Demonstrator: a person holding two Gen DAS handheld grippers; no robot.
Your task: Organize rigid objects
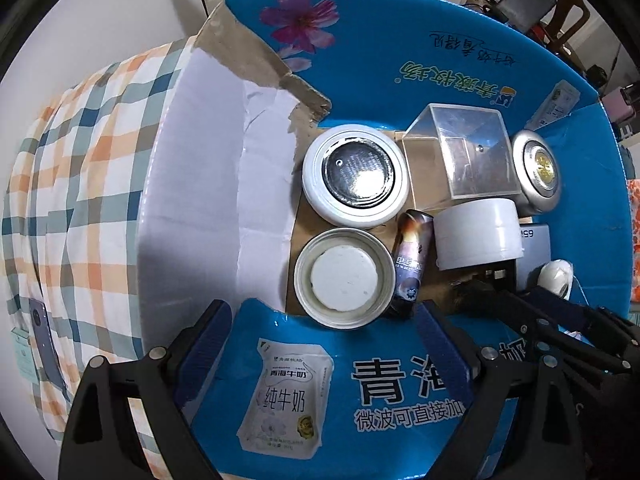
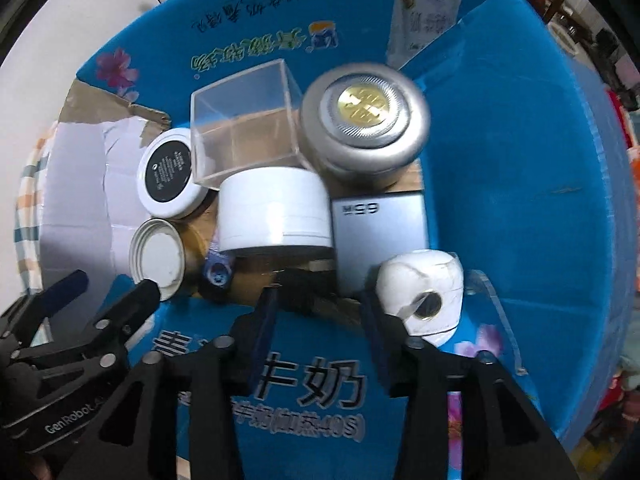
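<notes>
Both grippers point down into blue carton [image 1: 400,40], packed tight with rigid items. Left gripper [image 1: 320,344] wide open, empty, above metal lid [image 1: 344,278]. Right gripper [image 2: 316,316] part open, nothing between pads (likely just dropped something); white round object [image 2: 420,288] just beside.

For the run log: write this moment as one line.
stage: packing blue carton | left gripper: open, empty, over tin lid | right gripper: jaws parted, nothing between | white tape roll: in carton
</notes>
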